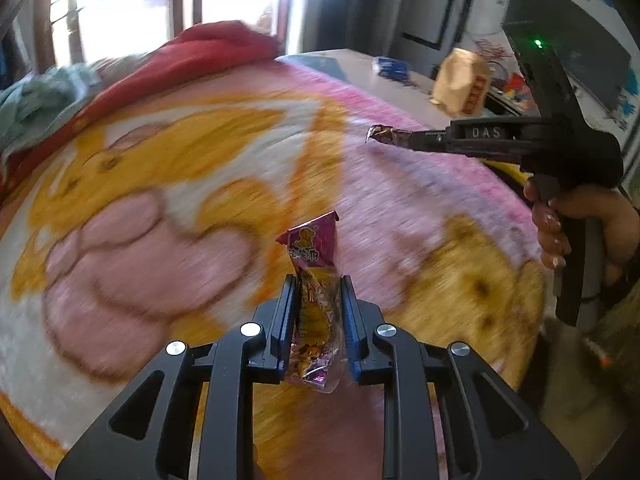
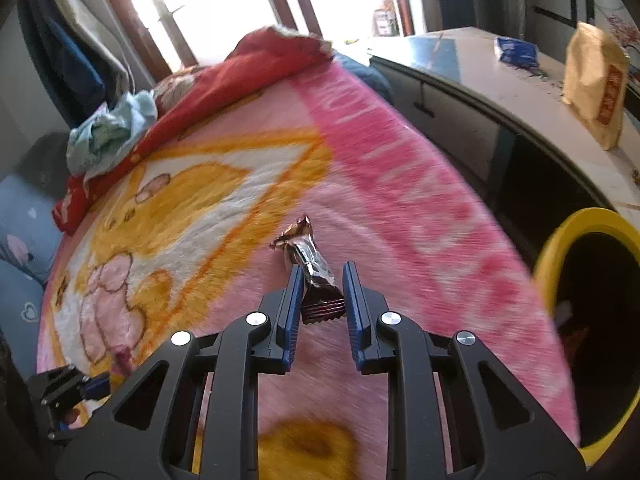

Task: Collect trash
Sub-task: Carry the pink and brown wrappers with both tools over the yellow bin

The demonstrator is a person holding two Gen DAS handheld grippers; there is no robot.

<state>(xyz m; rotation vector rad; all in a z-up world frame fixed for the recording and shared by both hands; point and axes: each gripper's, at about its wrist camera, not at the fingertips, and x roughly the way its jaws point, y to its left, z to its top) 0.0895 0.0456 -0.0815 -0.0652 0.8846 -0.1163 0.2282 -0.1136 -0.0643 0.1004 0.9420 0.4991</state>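
Two wrappers gripped, none binned yet

Two pieces are off the pink blanket. Yellow bin (right edge) waits. Left gripper clamps a purple snack wrapper; right gripper pinches a brown foil wrapper.

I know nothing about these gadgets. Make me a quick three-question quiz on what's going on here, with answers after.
1. True or false: the left gripper holds a purple snack wrapper.
2. What lies between the fingers of the right gripper? A) a brown foil wrapper B) a spoon C) a sock
3. What colour is the rim of the bin beside the bed?

Key
1. True: its pads press on the wrapper.
2. A: the brown foil wrapper, which the left wrist view shows sticking out of the fingertips, lifted clear of the blanket.
3. Yellow.
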